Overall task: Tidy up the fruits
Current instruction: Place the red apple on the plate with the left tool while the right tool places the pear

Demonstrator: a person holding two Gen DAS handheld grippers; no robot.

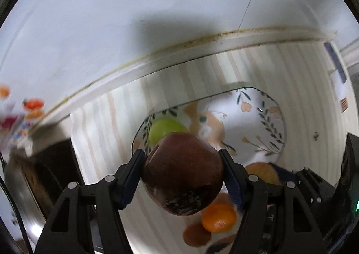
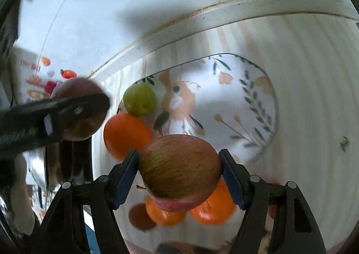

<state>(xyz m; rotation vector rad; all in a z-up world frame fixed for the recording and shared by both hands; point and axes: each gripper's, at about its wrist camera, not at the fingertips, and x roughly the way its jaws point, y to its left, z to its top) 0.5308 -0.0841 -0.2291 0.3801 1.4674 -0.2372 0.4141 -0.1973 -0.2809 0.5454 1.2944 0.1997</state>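
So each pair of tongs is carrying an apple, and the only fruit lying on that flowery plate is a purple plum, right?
Nearly. Each pair of tongs does carry an apple: the left tongs grip a dark red apple, the right tongs a streaky red-green apple. But the fruit on the flowery plate is green, not purple. The right wrist view shows it most clearly, near the plate's left rim.

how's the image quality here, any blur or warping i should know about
Left wrist view: fisheye bends the counter edge into an arc, the left margin smears, yet the dark red apple in the left tongs stays sharp. Right wrist view: oranges and the other tongs blur, and a broad shadow crosses the wall.
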